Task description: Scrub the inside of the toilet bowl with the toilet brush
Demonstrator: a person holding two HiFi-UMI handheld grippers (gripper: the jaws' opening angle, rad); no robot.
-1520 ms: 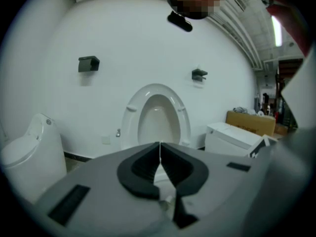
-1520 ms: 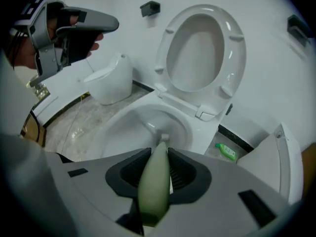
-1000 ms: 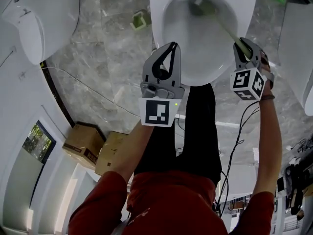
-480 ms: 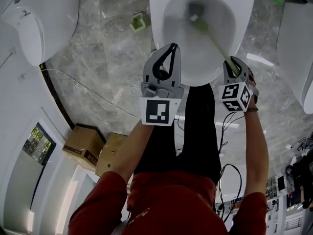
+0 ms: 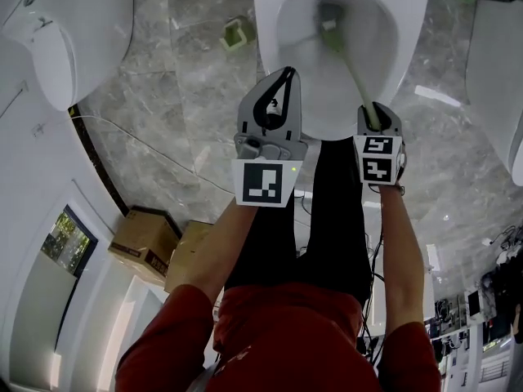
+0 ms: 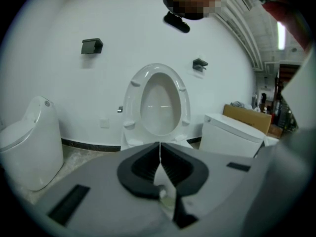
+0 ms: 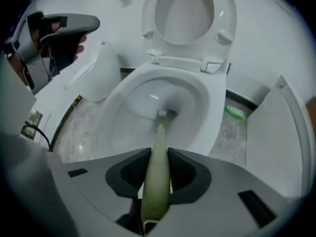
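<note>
Gripping with the right gripper [image 7: 159, 169], we hold the pale green, tapered plastic toilet brush [image 7: 159, 142] by the upper end of its handle, with the jaws pressed on both sides. Its bristle head sits deep in the white ceramic toilet bowl [image 7: 118, 95], near the drain. We judge the brush light and stiff, and its smooth handle slippery when wet; a grip near the top gives reach. The left gripper [image 6: 159, 154] hangs closed and empty near the bowl's front rim.

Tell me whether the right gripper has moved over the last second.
Yes: the right gripper has shifted left along the toilet rim, toward the bowl's front.
</note>
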